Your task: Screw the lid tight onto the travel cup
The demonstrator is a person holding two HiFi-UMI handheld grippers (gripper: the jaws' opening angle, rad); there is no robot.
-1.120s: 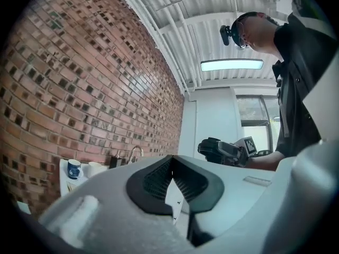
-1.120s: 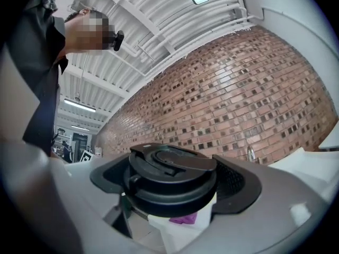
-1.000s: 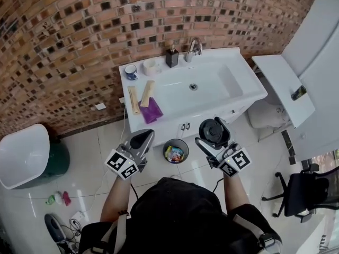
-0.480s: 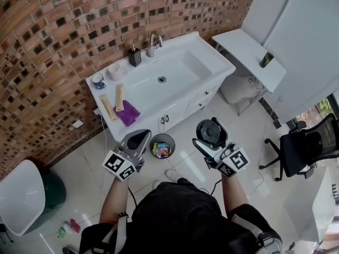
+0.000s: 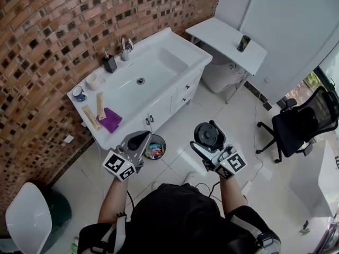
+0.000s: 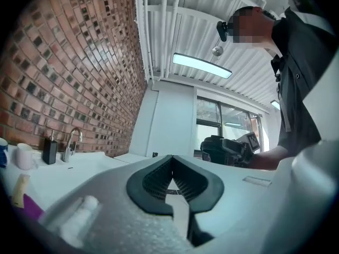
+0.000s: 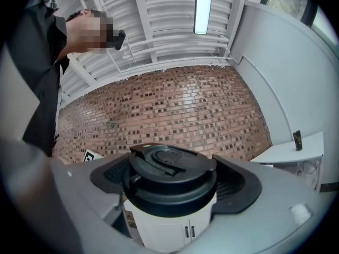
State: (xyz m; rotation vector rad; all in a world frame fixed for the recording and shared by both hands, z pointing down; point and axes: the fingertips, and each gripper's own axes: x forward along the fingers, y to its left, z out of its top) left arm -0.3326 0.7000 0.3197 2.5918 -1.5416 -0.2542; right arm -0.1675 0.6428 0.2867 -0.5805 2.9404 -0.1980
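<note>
Lid gripped between the right gripper jaws, held up over the floor, well apart from the travel cup standing on the white tabletop; left gripper jaws clenched together, empty.

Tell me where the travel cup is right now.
The travel cup sits clamped in the right tool, right of centre in the head view, held above the tiled floor beside the empty left tool.

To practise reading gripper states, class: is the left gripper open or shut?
Shut: in the left gripper view, the left gripper has its pads meeting at the tips, with nothing between them.
</note>
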